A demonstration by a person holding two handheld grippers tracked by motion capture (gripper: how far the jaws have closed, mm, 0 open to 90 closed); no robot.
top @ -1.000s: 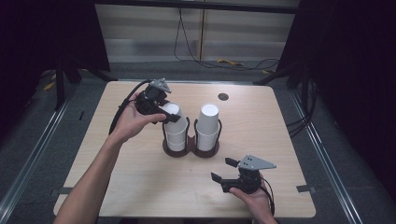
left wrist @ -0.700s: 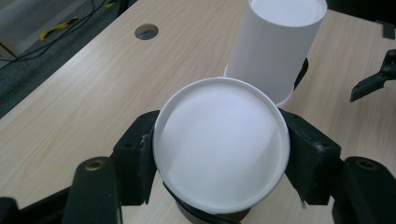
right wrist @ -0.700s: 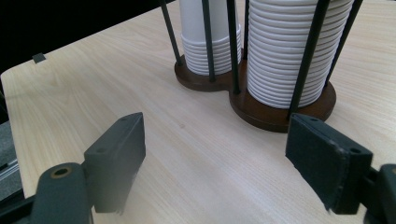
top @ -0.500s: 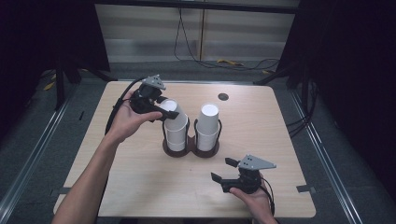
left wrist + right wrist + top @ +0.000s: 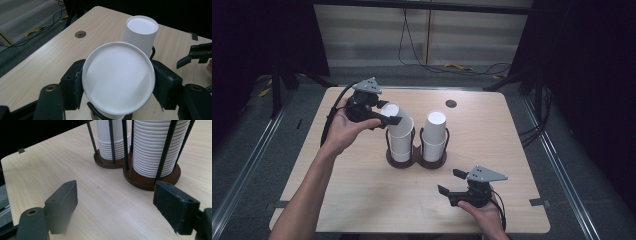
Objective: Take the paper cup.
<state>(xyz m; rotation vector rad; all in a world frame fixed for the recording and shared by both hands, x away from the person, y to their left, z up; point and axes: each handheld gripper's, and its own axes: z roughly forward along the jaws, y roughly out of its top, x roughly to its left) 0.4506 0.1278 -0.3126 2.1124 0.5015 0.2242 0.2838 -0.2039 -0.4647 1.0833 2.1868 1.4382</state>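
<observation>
White paper cups stand upside down in two stacks inside a dark wooden holder (image 5: 417,161) at the middle of the table (image 5: 337,200). From the high view we see the left gripper (image 5: 384,116) clamped on the top cup (image 5: 398,122) of the left stack (image 5: 401,147), and that cup leans toward the left hand (image 5: 343,131), its long axis tilted off the stack's upright line. The left forearm reaches forward and in from the table's left side, wrist cocked. The right stack (image 5: 433,135) stands straight and untouched. Our right gripper (image 5: 451,182) rests low near the front edge, jaws spread and holding nothing, well apart from the holder; so the left hand is plainly the nearer one.

Along the left gripper (image 5: 117,85) we look straight at the round base of the top cup (image 5: 117,82), pinched on both sides by the pads. Whether its rim has come fully clear of the cup below we cannot tell. Beyond it stands the right stack (image 5: 140,32).

Along the right gripper (image 5: 115,202), the jaws gape wide over bare wood, with the holder (image 5: 150,180) and its black rods ahead and slightly right.
</observation>
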